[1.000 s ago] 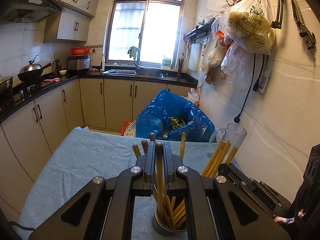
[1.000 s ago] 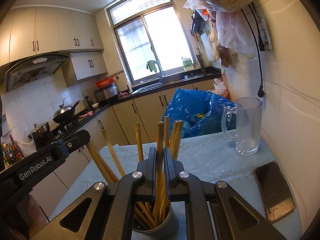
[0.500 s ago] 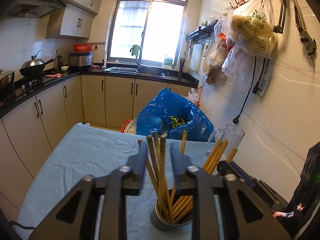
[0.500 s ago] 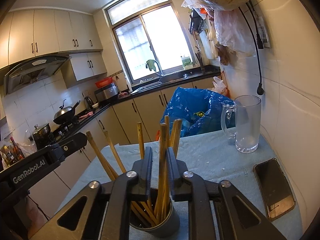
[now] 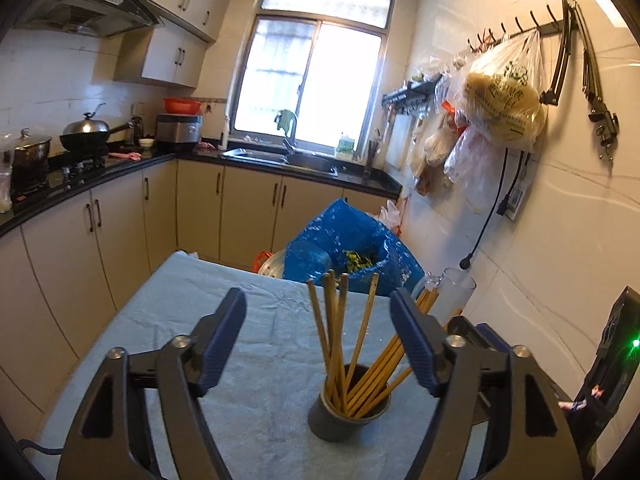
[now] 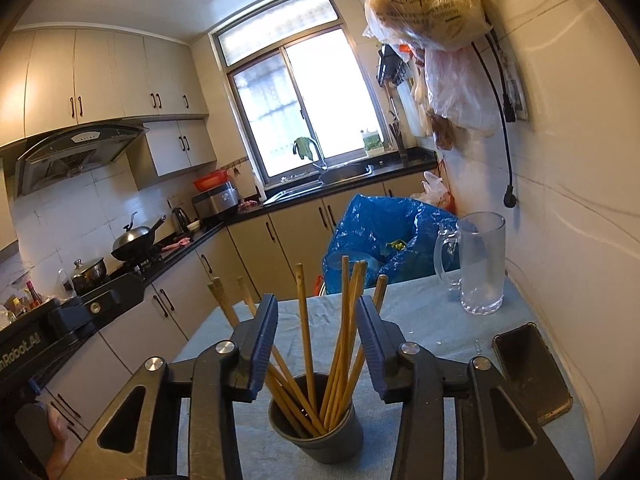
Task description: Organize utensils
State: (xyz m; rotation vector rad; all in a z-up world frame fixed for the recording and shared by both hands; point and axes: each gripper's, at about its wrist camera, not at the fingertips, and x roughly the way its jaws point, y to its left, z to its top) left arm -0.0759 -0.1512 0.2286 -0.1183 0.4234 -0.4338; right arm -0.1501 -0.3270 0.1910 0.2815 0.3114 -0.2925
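A dark grey cup (image 5: 347, 420) (image 6: 317, 428) stands on the blue-grey cloth, holding several wooden chopsticks (image 5: 338, 332) (image 6: 344, 320) that fan upward. My left gripper (image 5: 318, 312) is pulled back in front of the cup, its jaws opening wide, and the chopsticks stand free between them without touching the blue pads. My right gripper (image 6: 316, 312) hovers over the cup from the other side, jaws opening too, with the chopsticks loose in the gap. Its body shows at the right of the left wrist view (image 5: 484, 344).
A glass mug (image 6: 480, 264) stands at the table's far right by the tiled wall, a dark phone (image 6: 530, 372) lies nearer. A blue rubbish bag (image 5: 352, 252) sits past the table's far edge. Plastic bags (image 5: 504, 100) hang on the wall. Kitchen counters run along the left.
Both grippers were shut on chopsticks in the cup; they have let go, spread their jaws and drawn back and slightly up. The chopsticks now lean loose in the cup.
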